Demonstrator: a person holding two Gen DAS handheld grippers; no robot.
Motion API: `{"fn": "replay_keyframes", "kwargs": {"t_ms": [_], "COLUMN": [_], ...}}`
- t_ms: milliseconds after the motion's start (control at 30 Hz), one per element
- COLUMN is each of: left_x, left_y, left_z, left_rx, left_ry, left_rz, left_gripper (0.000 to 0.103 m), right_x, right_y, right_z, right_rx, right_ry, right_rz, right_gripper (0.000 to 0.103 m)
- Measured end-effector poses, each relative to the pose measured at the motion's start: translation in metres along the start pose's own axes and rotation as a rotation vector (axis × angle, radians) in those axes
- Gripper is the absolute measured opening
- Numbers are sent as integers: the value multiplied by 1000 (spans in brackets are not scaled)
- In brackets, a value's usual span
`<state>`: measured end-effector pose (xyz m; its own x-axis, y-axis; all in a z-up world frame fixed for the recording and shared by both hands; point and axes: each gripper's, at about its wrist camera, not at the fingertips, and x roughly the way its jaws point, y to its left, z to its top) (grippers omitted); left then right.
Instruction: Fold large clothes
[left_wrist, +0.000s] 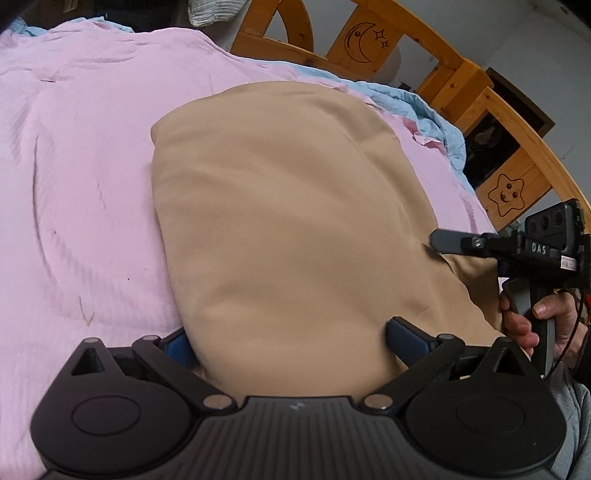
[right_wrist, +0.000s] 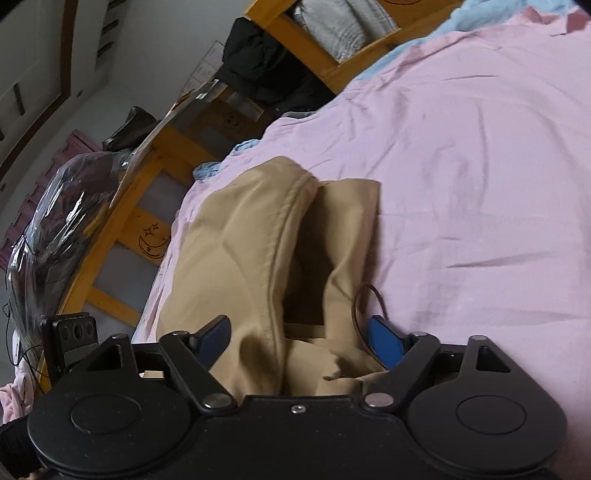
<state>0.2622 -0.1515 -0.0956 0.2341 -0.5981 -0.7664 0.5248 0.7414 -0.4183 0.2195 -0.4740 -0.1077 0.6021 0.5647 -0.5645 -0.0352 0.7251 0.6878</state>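
The left gripper (left_wrist: 288, 341) and right gripper (right_wrist: 299, 338) both gaped wide around the tan garment (left_wrist: 288, 206), which lay on the pink bedsheet (left_wrist: 74, 184).

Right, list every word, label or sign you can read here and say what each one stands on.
"DAS": raised letters on the black body of the right gripper, seen from the left wrist view.
White sticker beside it: print too small to read.
Bed frame: no words, only burned-in pictures, a crescent moon with stars and a smiling star.
Tan garment and pink sheet: no text visible.
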Motion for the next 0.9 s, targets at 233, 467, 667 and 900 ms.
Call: {"fn": "replay_keyframes", "kwargs": {"t_ms": [233, 467, 667, 900], "left_x": [4, 4, -22, -48], "left_y": [-14, -17, 1, 65], "left_z": [-1, -3, -9, -18], "left_rx": [29, 32, -2, -238], "left_ry": [-2, -10, -66, -162], "left_rz": [76, 103, 19, -163], "left_gripper": [103, 103, 99, 94], "right_x": [6, 5, 2, 2], "right_y": [19, 23, 18, 14], "right_z": [-8, -13, -14, -12], "right_rx": [-114, -156, -143, -122], "right_ry": [-7, -15, -22, -18], "right_rz": [-85, -117, -121, -108], "right_gripper": [59, 45, 36, 35]}}
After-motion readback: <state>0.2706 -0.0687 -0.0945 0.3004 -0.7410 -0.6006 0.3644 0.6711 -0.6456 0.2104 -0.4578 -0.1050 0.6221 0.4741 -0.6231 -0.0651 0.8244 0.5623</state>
